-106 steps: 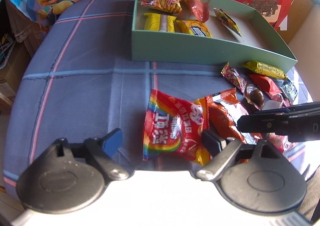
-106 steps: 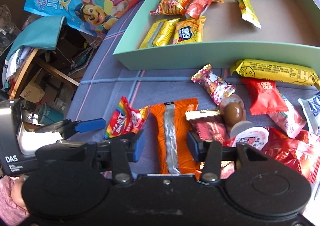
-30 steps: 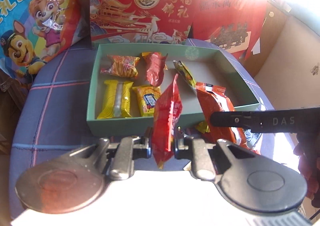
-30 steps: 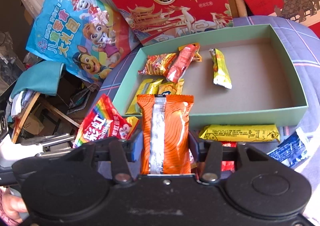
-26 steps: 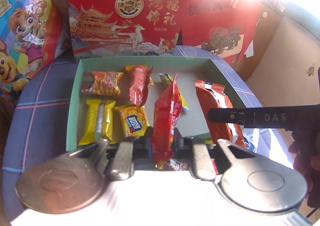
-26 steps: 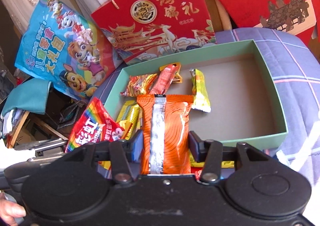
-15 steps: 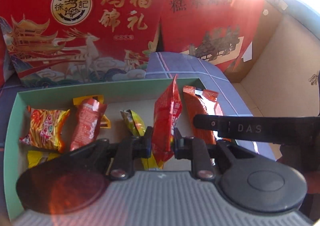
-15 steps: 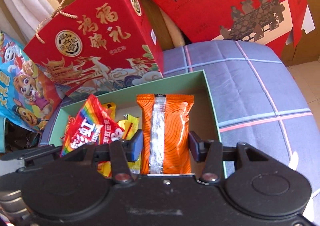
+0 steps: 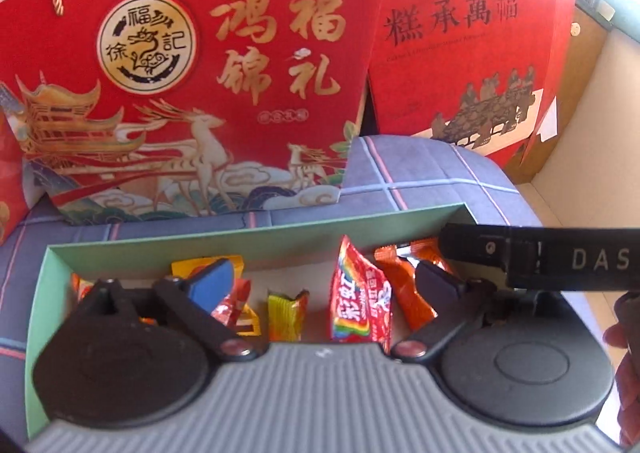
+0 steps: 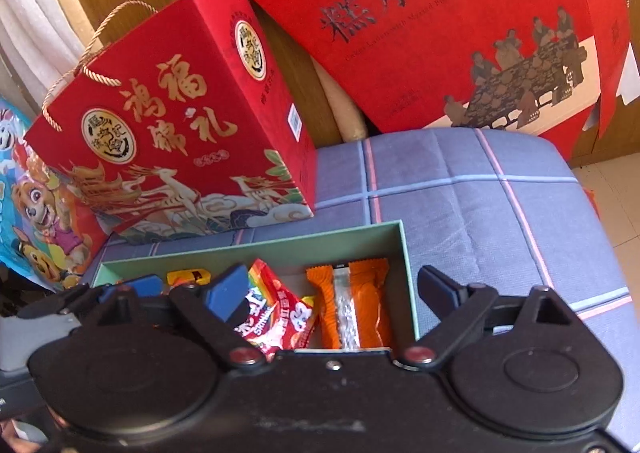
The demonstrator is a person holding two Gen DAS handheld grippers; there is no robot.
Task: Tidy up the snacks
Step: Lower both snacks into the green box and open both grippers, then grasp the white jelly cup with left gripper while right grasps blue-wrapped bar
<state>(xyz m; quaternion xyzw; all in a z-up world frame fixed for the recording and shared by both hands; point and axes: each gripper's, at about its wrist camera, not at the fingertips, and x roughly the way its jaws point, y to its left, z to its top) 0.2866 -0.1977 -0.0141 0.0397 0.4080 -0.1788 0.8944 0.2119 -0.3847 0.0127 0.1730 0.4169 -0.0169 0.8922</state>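
Two tongs (image 9: 324, 285) (image 10: 332, 289) spread, one box (image 10: 248, 249)

Green box (image 10: 404, 253) is the landmark: its far-right corner is filled by the orange pack (image 10: 352, 305) w/ rainbow pack (image 10: 276, 313) just left. Behind it, red gift bag (image 10: 172, 133) blocks (cloth (image 10: 500, 221) right of box lies open).
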